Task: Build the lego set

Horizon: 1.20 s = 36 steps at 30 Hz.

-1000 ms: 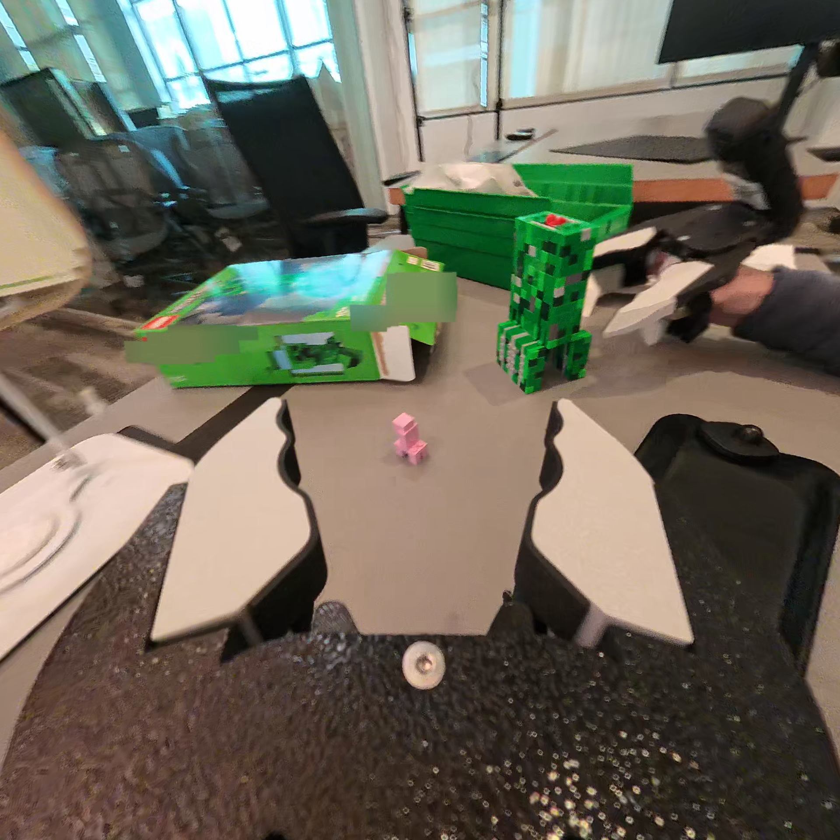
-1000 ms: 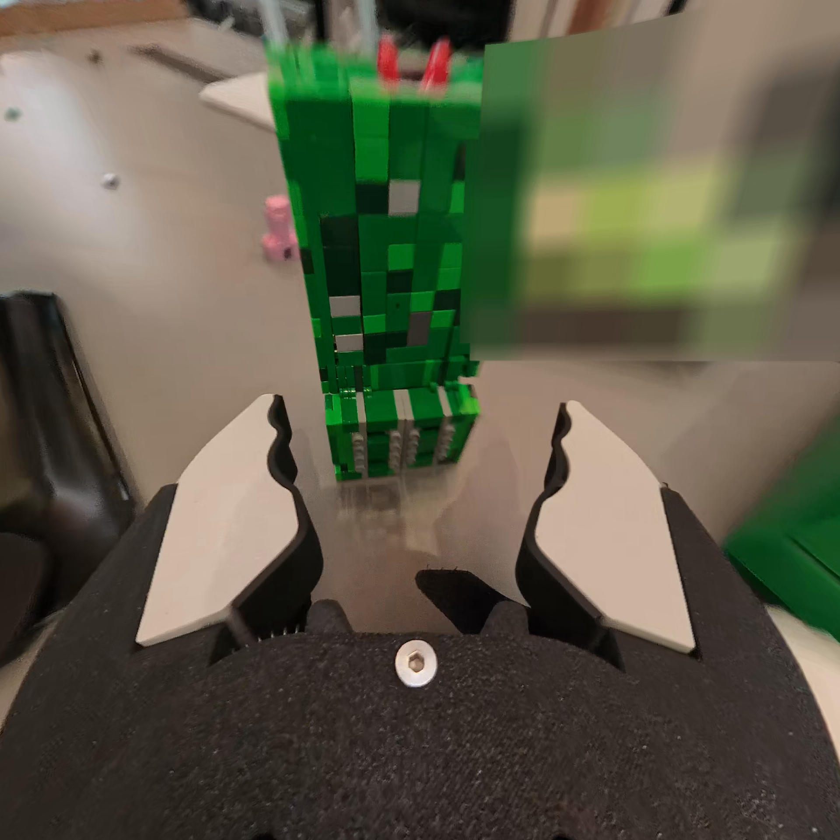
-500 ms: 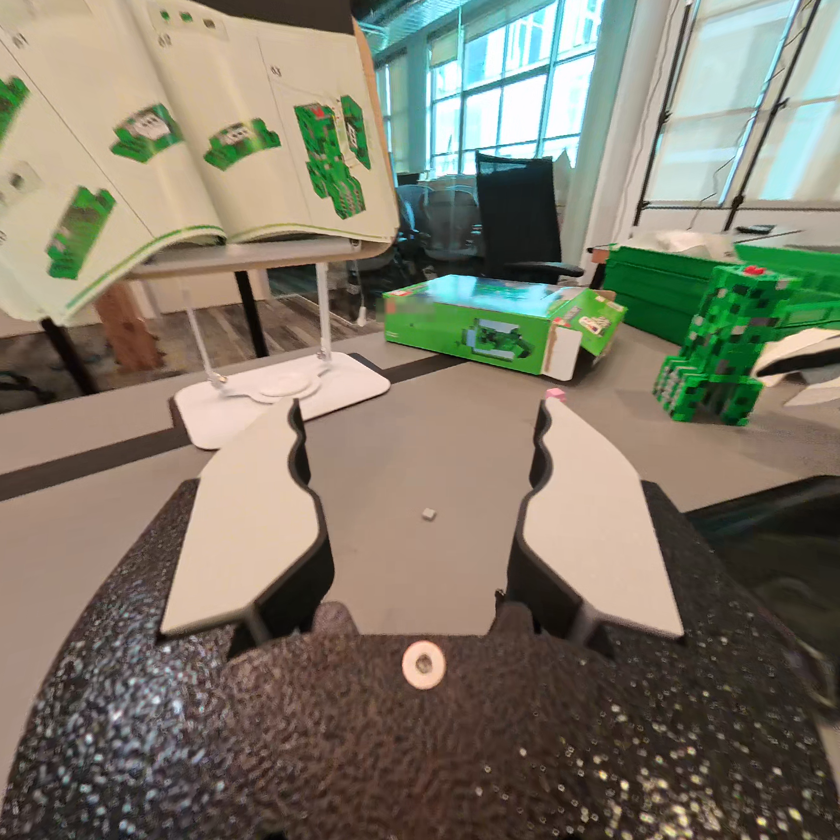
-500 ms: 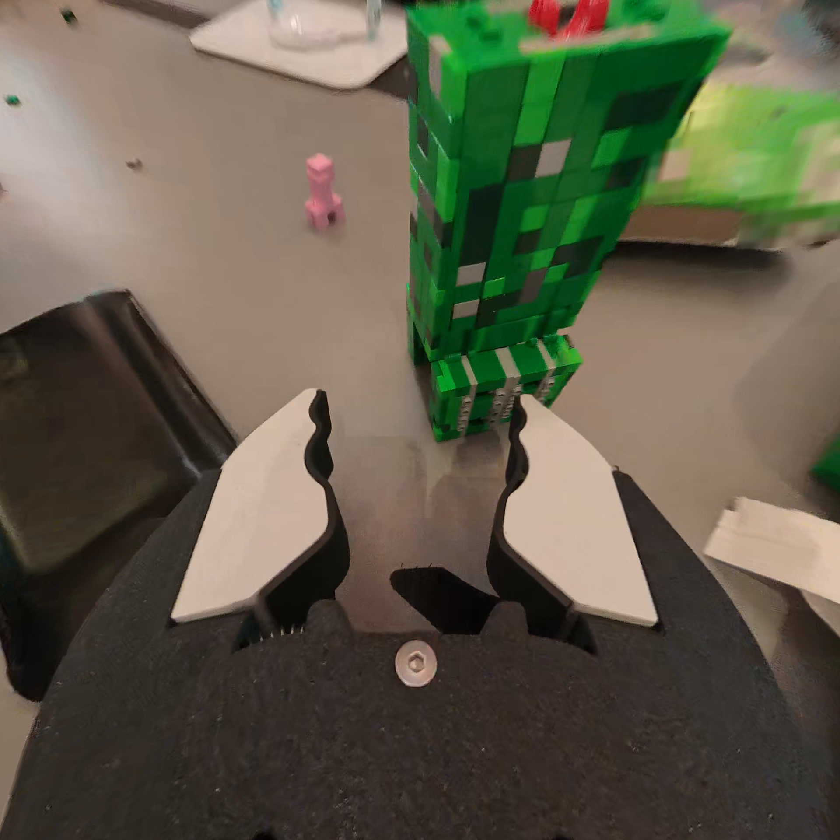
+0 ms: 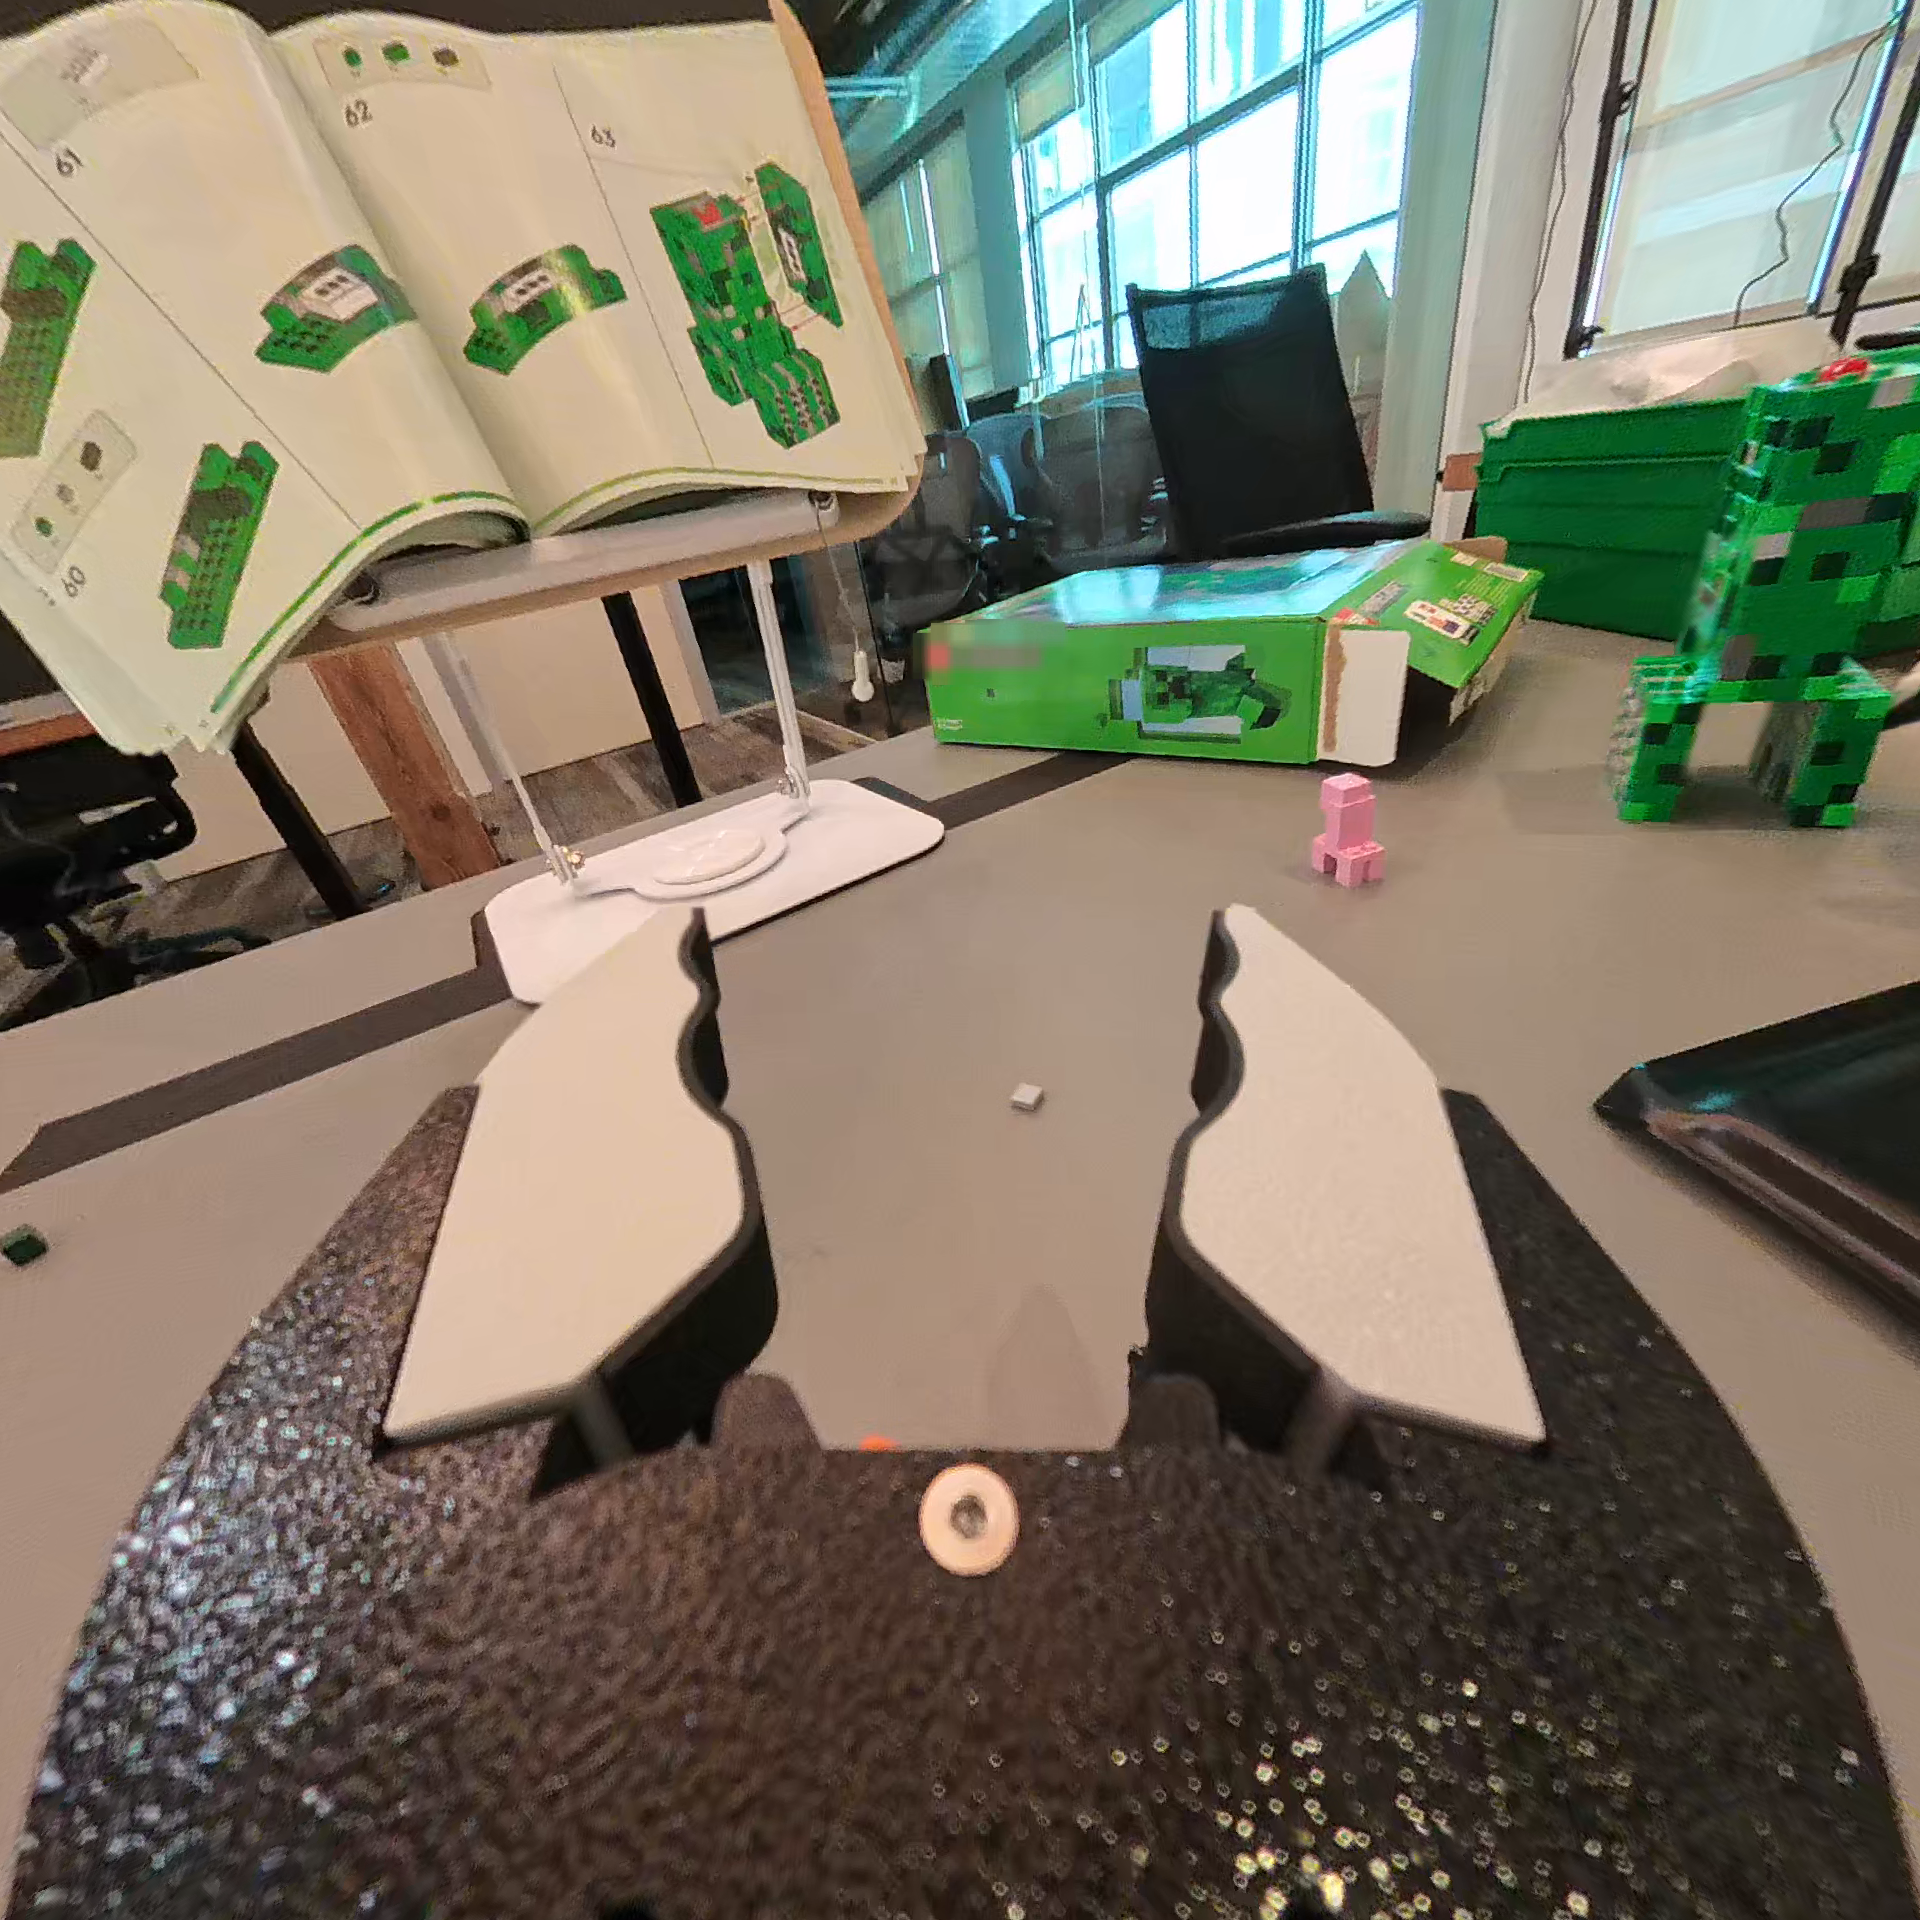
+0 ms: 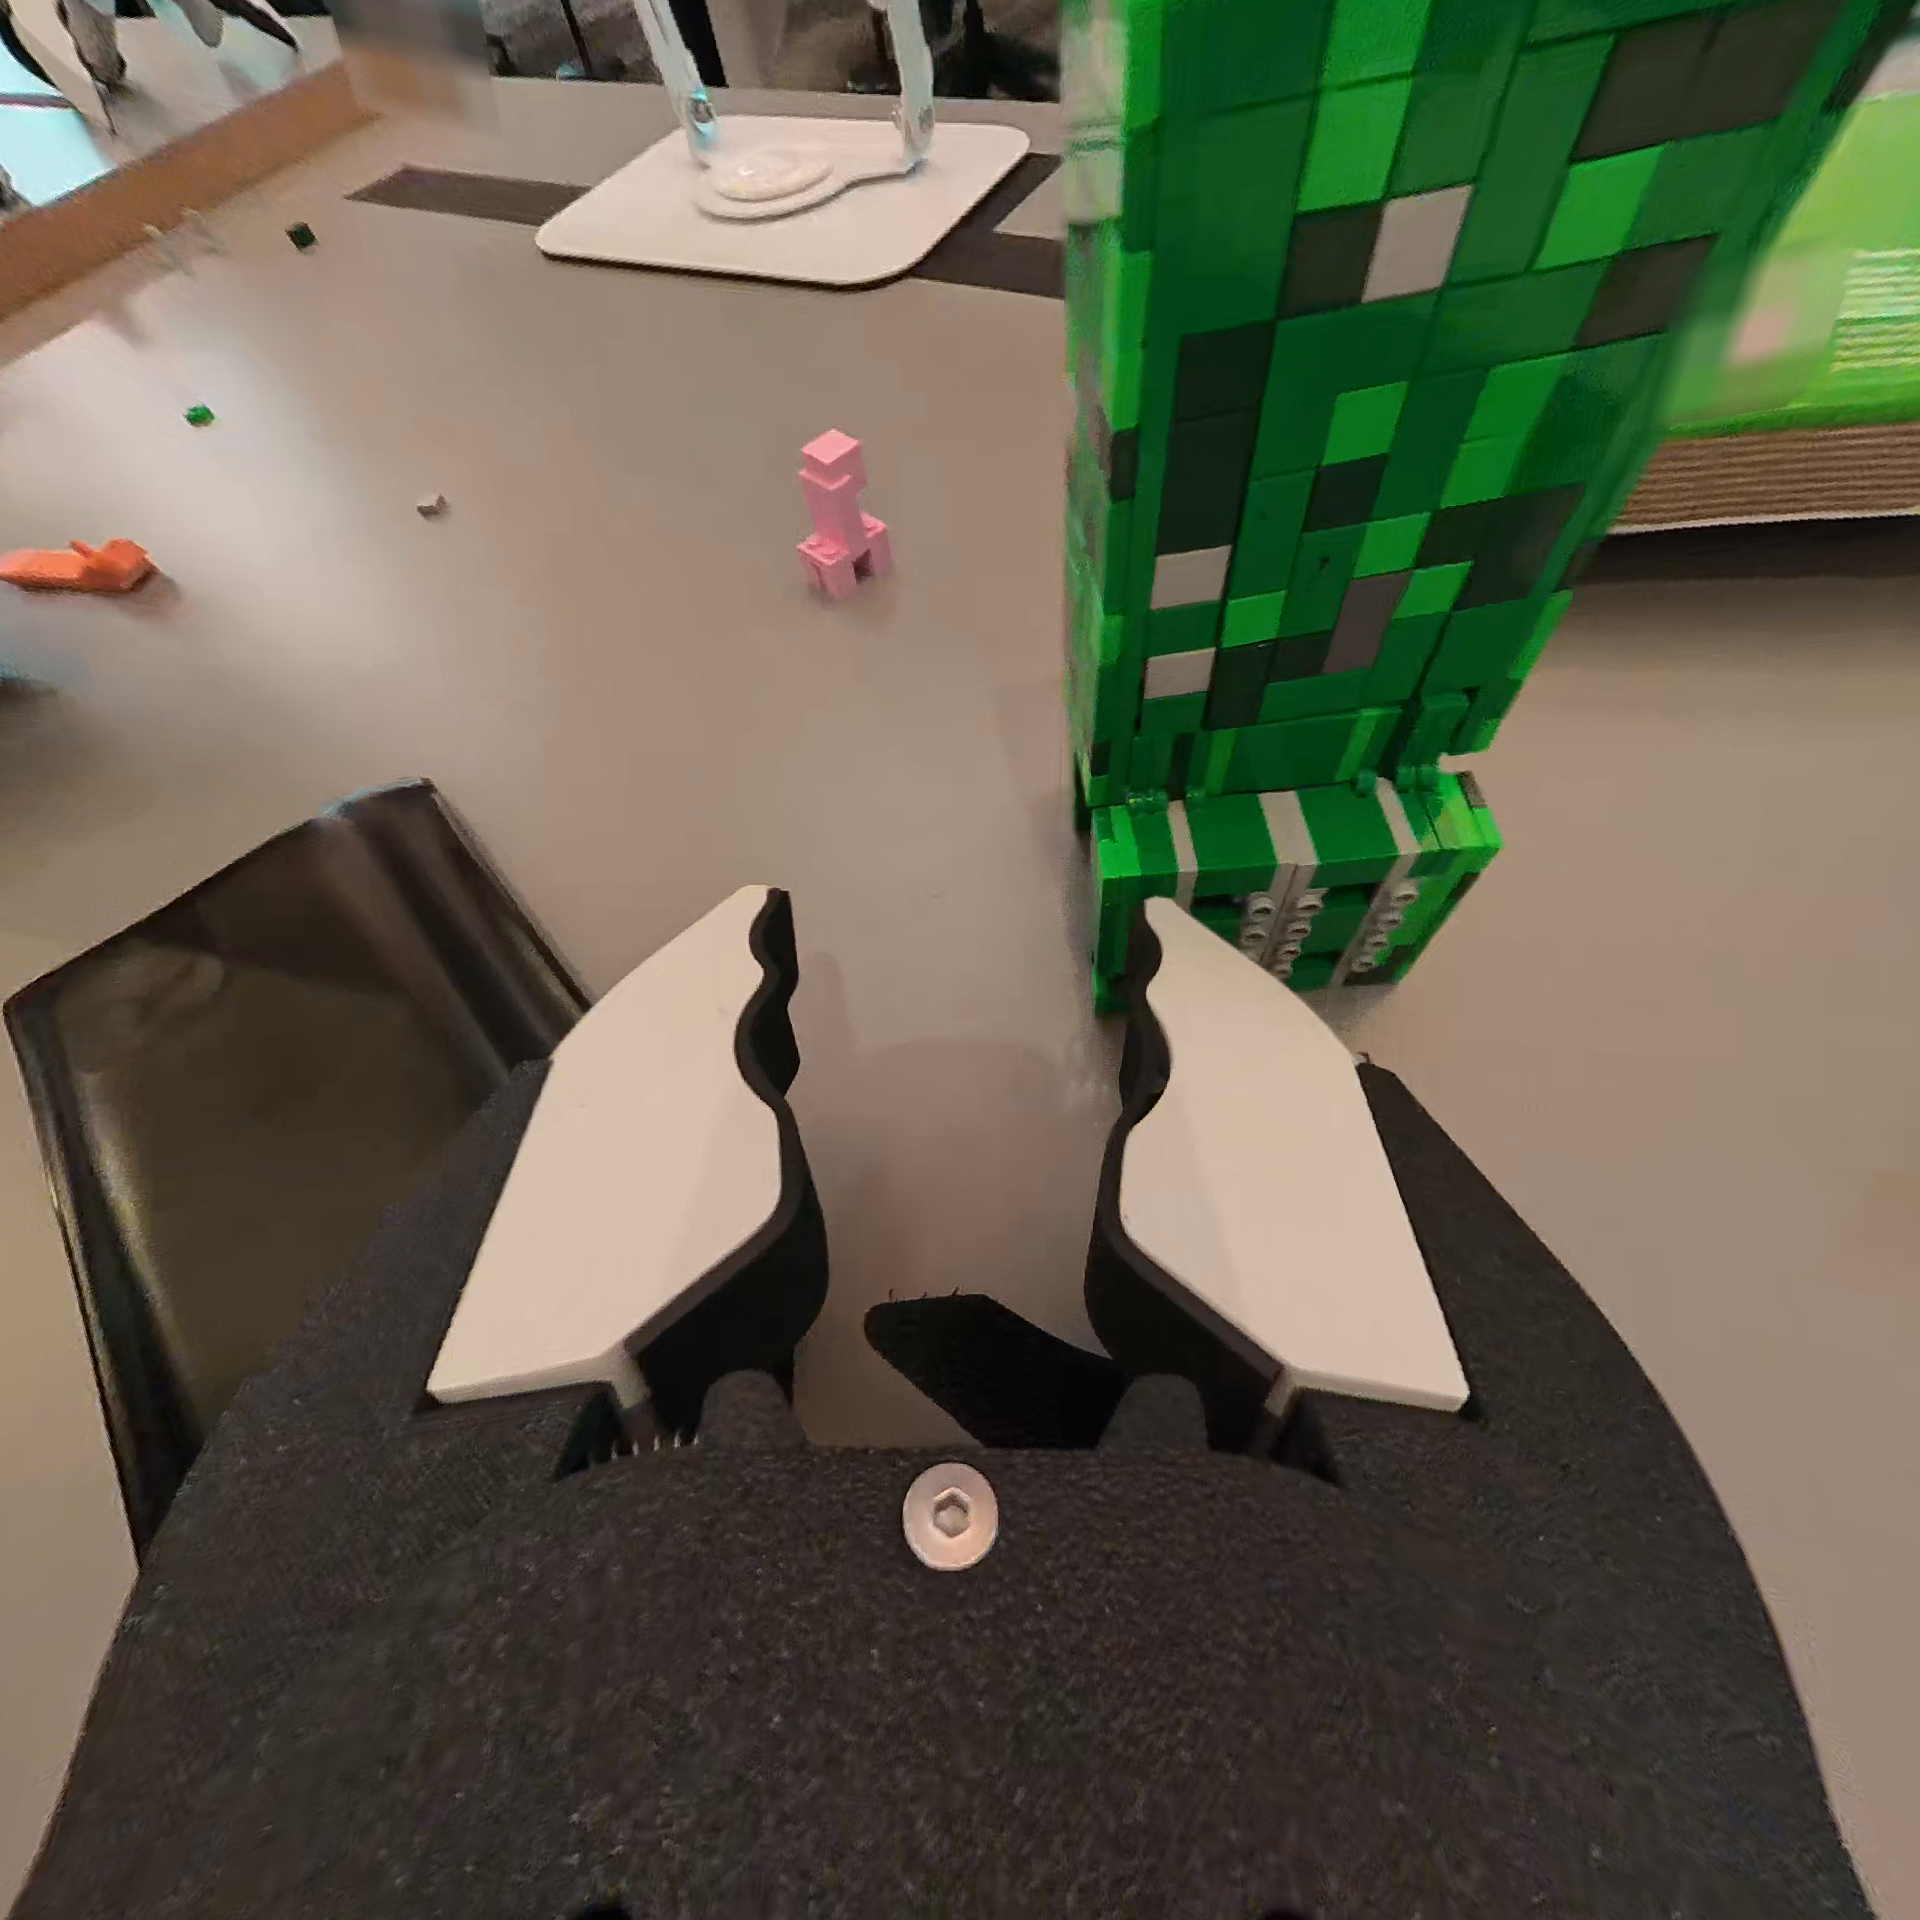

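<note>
A tall green blocky lego figure point(image 6: 1340, 436) stands upright on the grey table; it also shows at the far right of the left wrist view point(image 5: 1787, 613). A small pink lego figure point(image 5: 1348, 831) stands to its left, also in the right wrist view point(image 6: 840, 516). My left gripper point(image 5: 956, 935) is open and empty, low over the table, with a tiny grey piece point(image 5: 1027, 1096) lying between its fingers. My right gripper point(image 6: 961, 914) is open and empty, just left of the green figure's feet.
An open instruction booklet point(image 5: 416, 291) rests on a white stand point(image 5: 717, 873). A green set box point(image 5: 1195, 675) lies behind. A black tray point(image 6: 239, 1039) sits near me, also in the left wrist view point(image 5: 1797, 1122). An orange tool point(image 6: 78, 566) and small loose pieces point(image 6: 197, 416) lie at left. Green bins point(image 5: 1600, 520) stand behind.
My left gripper swung left from facing the figures toward the booklet stand and came over the tiny grey piece. My right gripper narrowed somewhat and shifted left of the green figure.
</note>
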Each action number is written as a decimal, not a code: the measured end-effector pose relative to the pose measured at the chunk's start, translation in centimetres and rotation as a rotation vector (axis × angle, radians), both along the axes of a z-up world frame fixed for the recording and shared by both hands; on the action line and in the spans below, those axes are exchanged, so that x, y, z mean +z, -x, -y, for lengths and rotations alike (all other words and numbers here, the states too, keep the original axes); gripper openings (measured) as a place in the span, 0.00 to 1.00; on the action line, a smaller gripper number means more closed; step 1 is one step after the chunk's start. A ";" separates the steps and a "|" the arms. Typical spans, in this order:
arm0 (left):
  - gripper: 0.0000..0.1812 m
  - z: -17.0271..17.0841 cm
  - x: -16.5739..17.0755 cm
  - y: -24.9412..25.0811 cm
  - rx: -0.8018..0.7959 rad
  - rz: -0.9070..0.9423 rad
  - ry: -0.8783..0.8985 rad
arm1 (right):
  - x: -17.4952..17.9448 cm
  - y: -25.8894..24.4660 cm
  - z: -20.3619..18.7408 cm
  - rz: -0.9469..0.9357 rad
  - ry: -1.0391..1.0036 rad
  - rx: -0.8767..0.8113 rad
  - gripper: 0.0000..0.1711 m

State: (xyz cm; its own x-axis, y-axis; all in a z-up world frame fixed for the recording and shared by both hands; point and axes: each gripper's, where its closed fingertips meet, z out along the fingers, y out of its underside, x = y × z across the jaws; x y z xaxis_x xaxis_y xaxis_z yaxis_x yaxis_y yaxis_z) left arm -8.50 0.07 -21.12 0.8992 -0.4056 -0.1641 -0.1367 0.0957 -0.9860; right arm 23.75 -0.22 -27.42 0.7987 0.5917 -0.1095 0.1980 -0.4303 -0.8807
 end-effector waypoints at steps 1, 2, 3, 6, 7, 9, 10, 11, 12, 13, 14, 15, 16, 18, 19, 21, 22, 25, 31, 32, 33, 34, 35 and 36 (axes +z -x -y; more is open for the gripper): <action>0.49 0.1 0.0 -0.1 -0.010 0.006 0.002 | -0.2 0.3 0.0 0.014 -0.005 -0.001 0.35; 0.49 0.1 0.0 -0.1 -0.013 0.010 0.002 | -0.4 0.5 0.0 0.040 -0.009 -0.006 0.35; 0.49 0.1 -0.1 -0.1 -0.016 0.012 0.007 | -0.7 0.6 -0.1 0.069 -0.010 -0.013 0.34; 0.49 0.0 -0.2 -0.1 -0.035 0.040 0.025 | -1.6 0.6 -0.1 0.138 0.038 -0.030 0.30; 0.49 0.0 -0.2 0.0 -0.037 0.051 0.032 | -1.7 0.7 0.2 0.151 0.056 -0.026 0.29; 0.49 -0.1 -0.2 0.2 -0.038 0.074 0.039 | -1.0 0.7 1.0 0.168 0.051 -0.041 0.28; 0.48 -0.1 -0.1 0.4 -0.035 0.086 0.041 | -0.4 0.7 1.4 0.161 0.029 -0.057 0.28; 0.48 -0.1 -0.1 0.5 -0.031 0.097 0.042 | 0.3 0.9 1.9 0.144 0.008 -0.072 0.27; 0.48 -0.2 -0.1 0.6 -0.028 0.105 0.046 | 0.9 1.2 2.3 0.121 -0.008 -0.085 0.26; 0.48 -0.3 -0.1 0.6 -0.026 0.111 0.050 | 1.6 1.6 2.7 0.096 -0.024 -0.095 0.26; 0.48 -0.3 -0.1 0.6 -0.029 0.113 0.052 | 2.2 2.3 2.9 0.068 -0.047 -0.105 0.26; 0.48 -0.3 -0.2 0.5 -0.034 0.113 0.053 | 2.9 3.2 3.2 0.043 -0.074 -0.111 0.27; 0.47 -0.3 -0.1 0.3 -0.040 0.112 0.051 | 3.5 4.4 3.4 0.024 -0.107 -0.110 0.28; 0.47 -0.4 -0.1 0.1 -0.049 0.108 0.048 | 4.8 7.0 3.8 0.004 -0.197 -0.093 0.28; 0.47 -0.5 -0.1 0.1 -0.048 0.110 0.047 | 5.4 8.4 4.0 0.000 -0.240 -0.083 0.28; 0.46 -0.5 0.0 0.3 -0.050 0.129 0.051 | 6.3 11.5 4.3 -0.015 -0.298 -0.036 0.28; 0.46 -0.5 0.1 0.4 -0.053 0.141 0.051 | 6.7 12.9 4.1 -0.027 -0.319 -0.012 0.28; 0.46 -0.7 0.2 1.1 -0.039 0.172 0.052 | 7.8 16.5 2.2 -0.066 -0.383 0.025 0.28; 0.46 -0.8 0.2 1.6 -0.029 0.179 0.049 | 9.7 22.8 -4.4 -0.172 -0.456 0.074 0.27; 0.46 -0.8 0.2 1.6 -0.027 0.170 0.044 | 9.7 23.5 -5.2 -0.188 -0.480 0.068 0.27; 0.46 -0.8 0.2 1.7 -0.023 0.162 0.037 | 9.4 24.1 -5.8 -0.199 -0.505 0.064 0.28; 0.46 -0.8 0.3 1.7 -0.022 0.155 0.030 | 8.9 24.5 -6.1 -0.202 -0.520 0.065 0.28; 0.46 -0.8 0.3 1.7 -0.023 0.150 0.026 | 8.1 25.0 -6.1 -0.198 -0.525 0.079 0.28; 0.46 -0.8 0.3 1.7 -0.025 0.151 0.026 | 7.5 25.4 -5.8 -0.187 -0.519 0.106 0.27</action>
State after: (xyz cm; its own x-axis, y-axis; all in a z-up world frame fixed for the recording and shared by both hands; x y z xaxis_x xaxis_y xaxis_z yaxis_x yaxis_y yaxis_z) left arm -10.17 0.88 -20.84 0.9022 -0.4309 -0.0171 0.0151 0.0713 -0.9973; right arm -1.63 5.63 -19.97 0.7265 0.6822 0.0829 0.0363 0.0824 -0.9959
